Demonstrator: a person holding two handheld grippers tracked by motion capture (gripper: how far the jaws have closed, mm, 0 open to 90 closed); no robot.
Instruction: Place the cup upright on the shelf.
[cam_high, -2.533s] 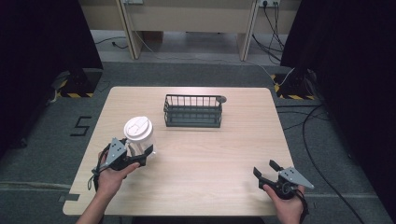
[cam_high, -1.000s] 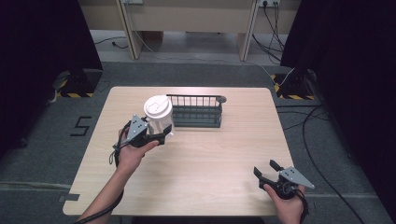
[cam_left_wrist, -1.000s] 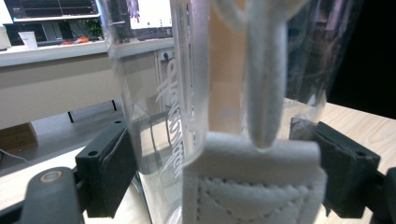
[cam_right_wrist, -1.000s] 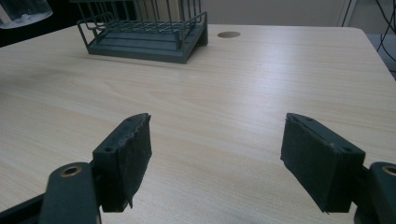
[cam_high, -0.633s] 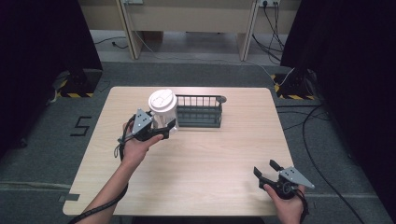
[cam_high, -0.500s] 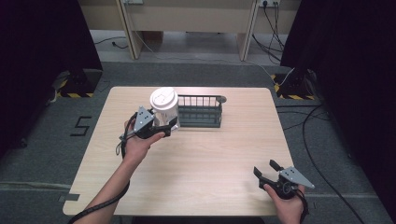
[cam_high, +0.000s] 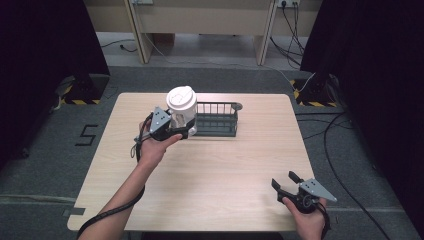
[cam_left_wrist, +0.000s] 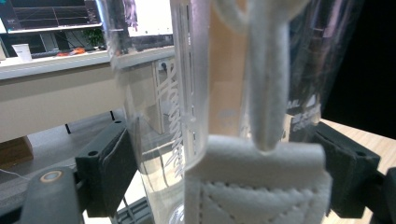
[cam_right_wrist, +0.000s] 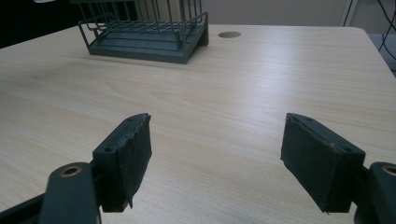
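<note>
A clear plastic cup with a white lid (cam_high: 181, 106) is held upright by the left gripper (cam_high: 170, 126), just left of the dark wire basket (cam_high: 216, 119); the right gripper (cam_high: 292, 186) is spread wide, empty.

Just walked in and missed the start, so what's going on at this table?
A person's left hand-held gripper is shut on a clear tumbler with a white lid, held off the table beside the left end of a dark wire basket. The right hand-held gripper sits open and idle near the table's front right corner.
</note>
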